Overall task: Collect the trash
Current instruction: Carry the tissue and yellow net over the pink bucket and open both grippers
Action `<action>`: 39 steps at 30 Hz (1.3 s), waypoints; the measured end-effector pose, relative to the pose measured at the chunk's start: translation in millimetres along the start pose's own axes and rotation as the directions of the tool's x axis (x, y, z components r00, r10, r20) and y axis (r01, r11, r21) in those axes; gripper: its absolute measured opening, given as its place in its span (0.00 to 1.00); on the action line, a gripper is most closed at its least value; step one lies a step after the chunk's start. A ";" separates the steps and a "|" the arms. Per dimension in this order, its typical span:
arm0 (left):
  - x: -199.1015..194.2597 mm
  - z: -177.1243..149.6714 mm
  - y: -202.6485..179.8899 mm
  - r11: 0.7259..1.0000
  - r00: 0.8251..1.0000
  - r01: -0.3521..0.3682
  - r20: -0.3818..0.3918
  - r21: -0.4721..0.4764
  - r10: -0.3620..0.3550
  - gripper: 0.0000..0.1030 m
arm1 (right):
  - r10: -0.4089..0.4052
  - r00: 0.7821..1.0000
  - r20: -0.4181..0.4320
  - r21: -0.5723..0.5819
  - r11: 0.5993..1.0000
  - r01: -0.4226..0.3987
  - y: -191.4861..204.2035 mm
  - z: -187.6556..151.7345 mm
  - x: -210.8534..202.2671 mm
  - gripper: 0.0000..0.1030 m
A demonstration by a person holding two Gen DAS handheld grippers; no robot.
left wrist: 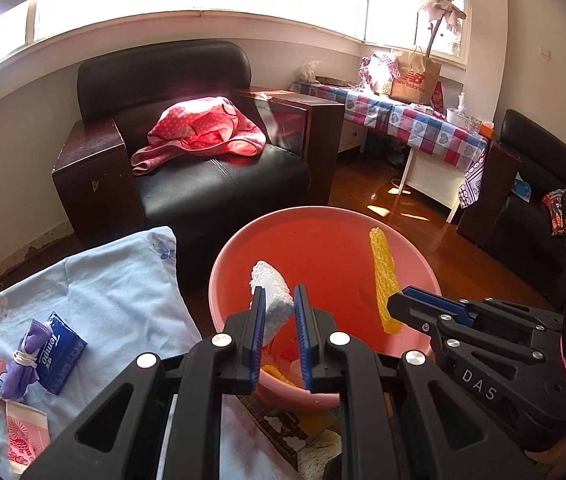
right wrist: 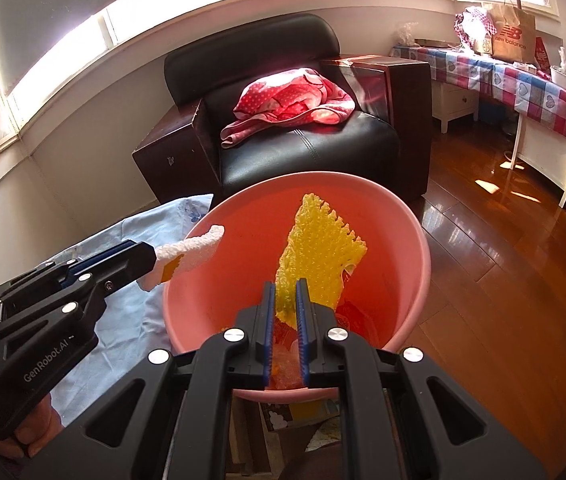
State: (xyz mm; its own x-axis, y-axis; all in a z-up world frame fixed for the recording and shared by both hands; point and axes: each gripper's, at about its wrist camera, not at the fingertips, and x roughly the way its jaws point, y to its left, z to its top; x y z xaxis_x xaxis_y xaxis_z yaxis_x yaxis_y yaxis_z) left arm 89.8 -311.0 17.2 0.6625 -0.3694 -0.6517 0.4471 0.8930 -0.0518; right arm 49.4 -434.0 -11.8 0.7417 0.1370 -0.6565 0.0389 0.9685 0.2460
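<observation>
At the bottom middle of each view, the left gripper [left wrist: 277,304] pinches a white foam scrap [left wrist: 269,286] and the right gripper [right wrist: 285,294] pinches a bumpy yellow plastic sheet [right wrist: 319,256] over the round pink plastic tub [right wrist: 419,240], probably so both can drop in.

Both claws are chunky black plastic: left claw [left wrist: 278,302], right claw [right wrist: 285,294], with ribbed blue pads, silver screws, white "DAS" and "GenRobot.AI" lettering.

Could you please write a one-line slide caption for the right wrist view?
Right hand-held gripper holds yellow foam netting over the pink basin.
</observation>
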 end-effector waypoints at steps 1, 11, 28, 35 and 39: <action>4.6 -0.2 -0.3 1.000 1.000 0.001 -0.009 -0.003 -0.001 0.14 | -0.003 1.000 -0.004 0.002 1.000 0.003 -1.5 -0.1 2.1 0.10; 30.3 -4.0 -0.8 1.000 0.998 0.006 -0.055 -0.003 -0.006 0.14 | -0.029 0.999 -0.039 0.014 0.999 0.029 -9.6 -1.1 19.4 0.10; 20.5 -1.0 -6.3 1.000 0.999 0.019 -0.026 -0.016 -0.020 0.34 | -0.024 0.998 -0.054 0.042 0.999 0.026 -14.2 -2.9 19.2 0.34; 3.1 -0.3 -5.4 1.000 1.000 0.019 0.011 -0.019 -0.019 0.39 | -0.027 0.999 -0.036 0.030 0.999 0.028 -9.0 -3.8 6.6 0.34; -9.5 1.0 -5.6 1.000 0.999 0.019 0.041 -0.014 -0.018 0.40 | -0.027 0.999 -0.021 0.026 0.999 0.027 -5.8 -3.6 -2.4 0.34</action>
State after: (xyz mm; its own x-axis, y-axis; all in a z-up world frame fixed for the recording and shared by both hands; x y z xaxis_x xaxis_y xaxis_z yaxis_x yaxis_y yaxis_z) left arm 81.7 -312.7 24.4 0.6779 -0.3960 -0.6194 0.4509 0.8894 -0.0750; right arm 45.0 -439.2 -14.2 0.7266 0.1155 -0.6773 0.0764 0.9661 0.2467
